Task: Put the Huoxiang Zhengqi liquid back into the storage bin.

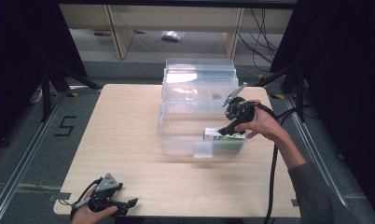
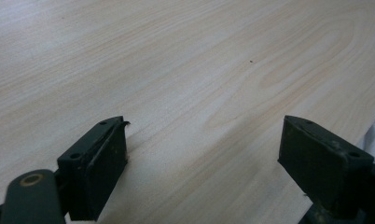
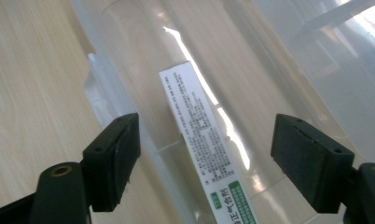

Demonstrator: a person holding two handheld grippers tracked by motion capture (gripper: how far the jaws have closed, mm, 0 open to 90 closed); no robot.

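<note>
A white and green printed carton (image 1: 224,137) lies inside a clear plastic bin (image 1: 178,135) at the table's middle right. My right gripper (image 1: 225,131) hangs over the bin's front right corner, pointing down at the carton. In the right gripper view the carton (image 3: 199,135) lies lengthwise between the black jaws of my right gripper (image 3: 209,123). These jaws stand wide apart and do not touch it. My left gripper (image 1: 128,204) rests at the table's front left edge. Its jaws are open over bare wood in the left gripper view (image 2: 204,135).
The bin's clear lid (image 1: 199,77) stands open behind it, at the table's far edge. The bin's near wall (image 3: 106,88) runs beside the right gripper's left jaw. The light wooden table (image 1: 125,130) spreads out left of the bin. A cable trails from the right gripper off the table's right side.
</note>
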